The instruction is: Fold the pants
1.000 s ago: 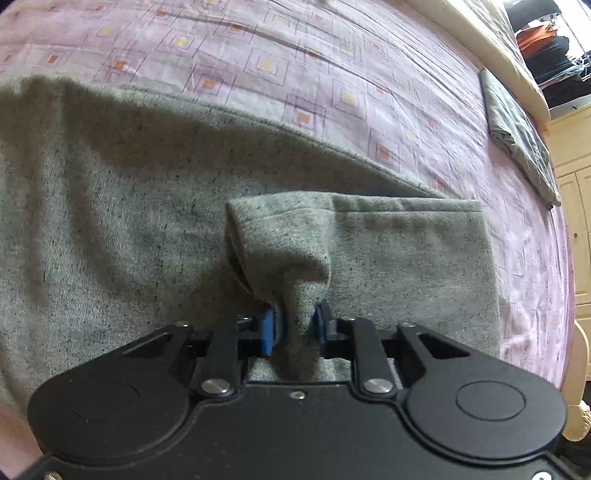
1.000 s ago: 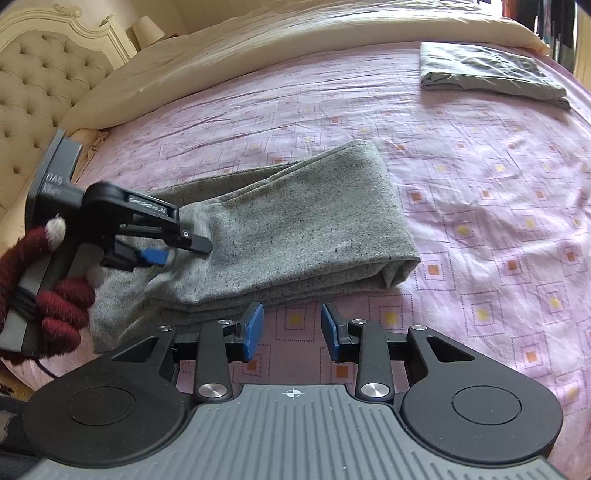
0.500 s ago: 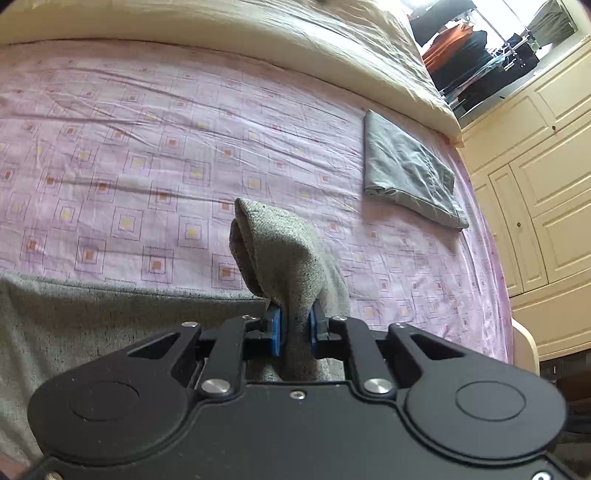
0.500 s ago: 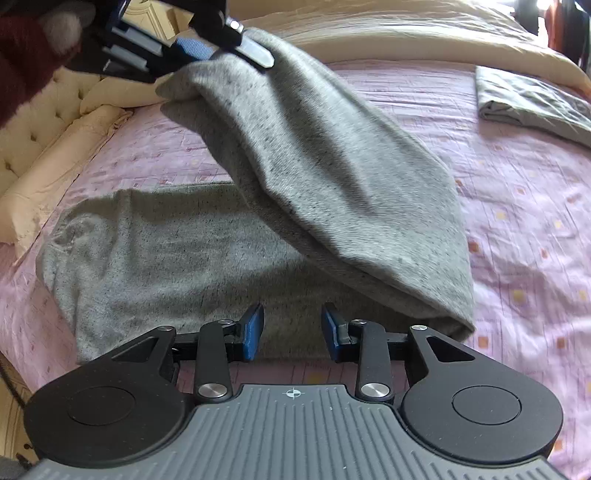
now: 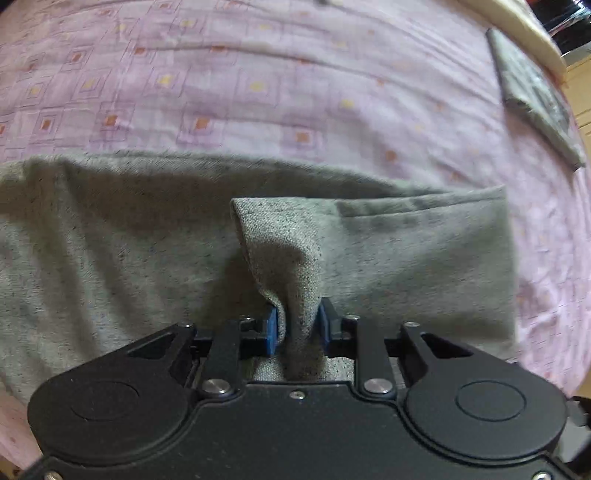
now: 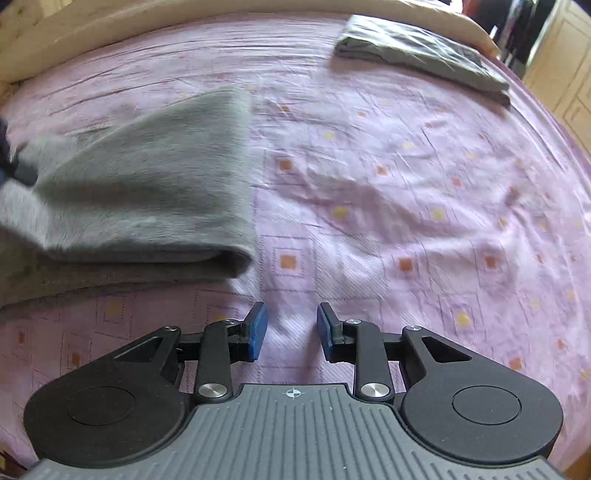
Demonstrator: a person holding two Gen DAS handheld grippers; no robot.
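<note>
Left tongs (image 5: 297,326): blue pads pinching a bunched fold of the pants (image 5: 110,258), the gathered cloth rising from between the pads toward 12 o'clock to a rounded peak. Pants: grey flecked knit, lying flat on the bed (image 5: 258,74) and filling the lower half of the left wrist view; one layer lies over another, with a hemmed edge running from the peak toward 3 o'clock and a squared corner at about 2 o'clock. Right tongs (image 6: 291,328): pads spread apart, holding nothing, hanging over bare sheet. Pants in the right wrist view (image 6: 147,192): folded double, blurred, at 10 o'clock from the right tongs, the rounded fold edge nearest them and near but not touching; a dark object at the far 9 o'clock edge meets the cloth, too blurred to identify. Bed: pink-lilac sheet with a printed pattern of nested squares with orange and yellow centres, wrinkled at 1 to 2 o'clock of the right tongs. Folded cloth (image 6: 424,55): dark grey, lying flat on the sheet at 1 o'clock in the right wrist view, well apart from the pants; also at 2 o'clock in the left wrist view (image 5: 532,92). Bedding (image 6: 110,29): cream, along the far edge of the bed at 11 to 1 o'clock. Cupboard (image 6: 565,74): pale panelled doors at 2 o'clock beyond the bed.
</note>
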